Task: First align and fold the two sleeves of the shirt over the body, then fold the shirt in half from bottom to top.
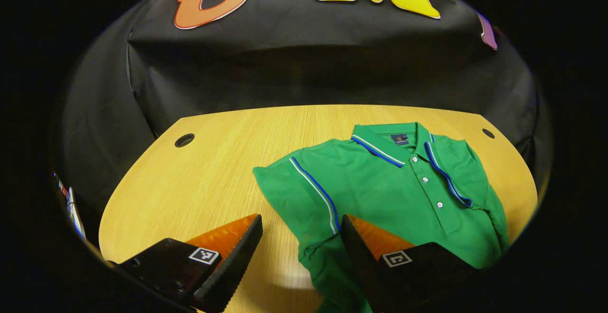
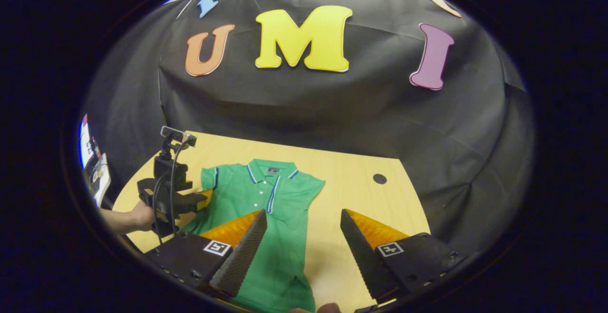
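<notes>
A green polo shirt lay face up on the wooden table, collar toward the booth's black wall. In the left gripper view it filled the centre and lower right of the frame, its buttons running down the placket below the collar. The sleeve with white and blue piping spread toward the middle of the frame, while the other sleeve at the right lay turned in over the body.

The left gripper sat at the bottom of its own view with its 2 fingers spread wide; bare table and the edge of the near sleeve showed in the gap, and nothing was pinched. Whether the right-hand finger touched the cloth could not be told.

In the right gripper view the shirt lay in the lower middle, with the left gripper at the centre left beside its sleeve, held by a hand. The right gripper stood at the bottom of that view, fingers likewise spread apart and holding nothing, the lower part of the shirt and bare table between them. 2 round holes marked the table's far corners.
</notes>
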Demonstrator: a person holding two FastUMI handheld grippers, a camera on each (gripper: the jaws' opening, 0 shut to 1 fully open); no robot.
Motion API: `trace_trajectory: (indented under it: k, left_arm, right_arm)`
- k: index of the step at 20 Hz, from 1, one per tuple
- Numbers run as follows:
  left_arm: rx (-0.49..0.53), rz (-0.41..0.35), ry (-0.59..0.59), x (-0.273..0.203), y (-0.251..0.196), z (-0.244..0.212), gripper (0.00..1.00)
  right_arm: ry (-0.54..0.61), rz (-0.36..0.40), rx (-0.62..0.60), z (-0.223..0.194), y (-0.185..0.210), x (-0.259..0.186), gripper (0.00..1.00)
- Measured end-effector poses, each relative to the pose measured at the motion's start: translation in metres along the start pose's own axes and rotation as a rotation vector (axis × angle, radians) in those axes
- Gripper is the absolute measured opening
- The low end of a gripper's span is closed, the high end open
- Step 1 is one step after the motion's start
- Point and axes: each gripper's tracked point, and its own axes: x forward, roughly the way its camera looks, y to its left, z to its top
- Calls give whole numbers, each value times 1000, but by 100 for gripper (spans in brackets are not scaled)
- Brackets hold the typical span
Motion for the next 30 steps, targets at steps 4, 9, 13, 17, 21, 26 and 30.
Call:
trace_trajectory:
  k: [4, 9, 13, 17, 21, 26, 30]
  left_arm:
    - [19, -19, 25, 6, 0, -5, 91]
    - [11, 1, 43, 7, 9, -9, 40]
    - [-30, -16, 15, 2, 13, 2, 15]
    - [-62, -48, -87, -17, 15, 37, 10]
    - [-47, -77, -151, -37, 5, 72, 8]
    - [-13, -168, -175, -49, -60, 97, 9]
    - [-5, -207, -144, -35, -120, 95, 10]
  right_arm:
    - [15, 7, 9, 0, 7, 9, 95]
    - [56, 23, 70, -9, 16, 14, 96]
    - [64, 25, 79, -9, 21, 14, 96]
    - [65, 34, 95, -9, 25, 13, 96]
    - [62, 44, 123, -10, 28, 12, 96]
    - [29, 20, 131, -7, 12, -4, 95]
    - [21, -22, 150, -14, -12, -18, 95]
